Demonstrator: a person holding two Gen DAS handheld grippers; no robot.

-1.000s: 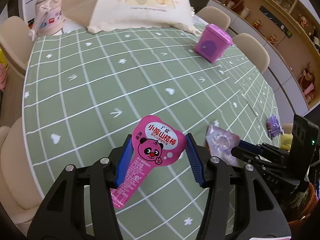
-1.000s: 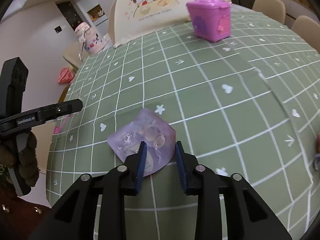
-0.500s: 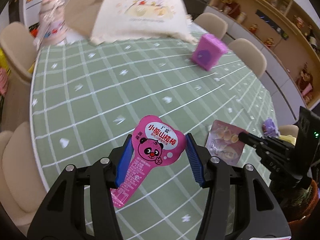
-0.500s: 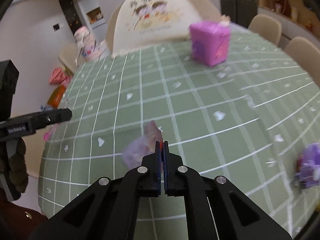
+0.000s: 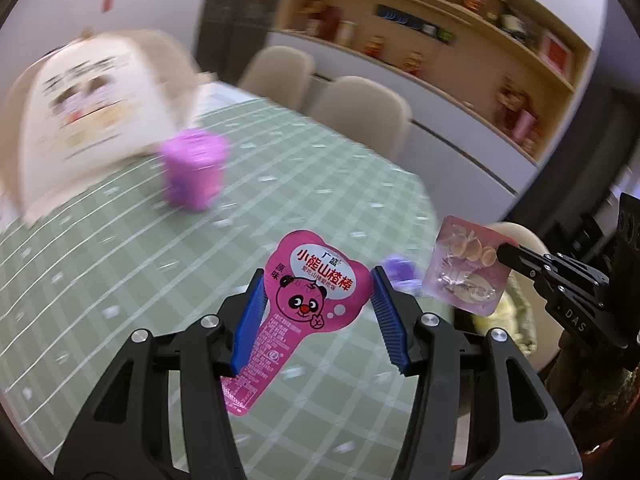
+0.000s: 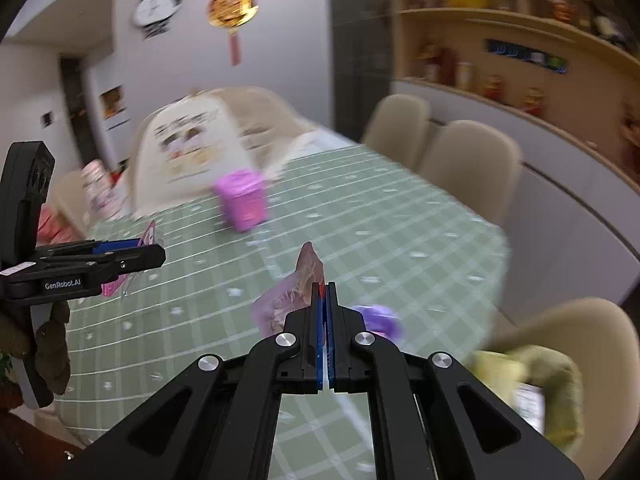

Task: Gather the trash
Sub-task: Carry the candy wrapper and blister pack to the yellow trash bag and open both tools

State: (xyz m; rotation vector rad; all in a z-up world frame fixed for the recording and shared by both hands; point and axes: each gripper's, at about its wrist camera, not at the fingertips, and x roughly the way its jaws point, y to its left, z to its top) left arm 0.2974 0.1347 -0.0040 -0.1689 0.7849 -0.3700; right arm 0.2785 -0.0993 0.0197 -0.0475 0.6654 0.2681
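Green checked tablecloth (image 5: 120,248) carries the blurred purple lidded bin (image 5: 195,174) at eleven o'clock, nothing dropped in yet, by my reading. Left gripper (image 5: 318,308) clamps the pink bear-shaped snack wrapper (image 5: 308,300); right gripper (image 6: 324,296), jaws closed, pinches the translucent pinkish plastic packet (image 6: 288,300). Both pieces ride clear of the cloth; carrying and dropping remain.

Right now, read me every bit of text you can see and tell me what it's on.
"小熊山楂棒": pink bear wrapper, in the left gripper.
"原味": same wrapper.
"GenRobot.AI": left gripper body, right wrist view.
"DAS": right gripper body.
Wrapper's small print, cream food cover, wall clock: too blurred.
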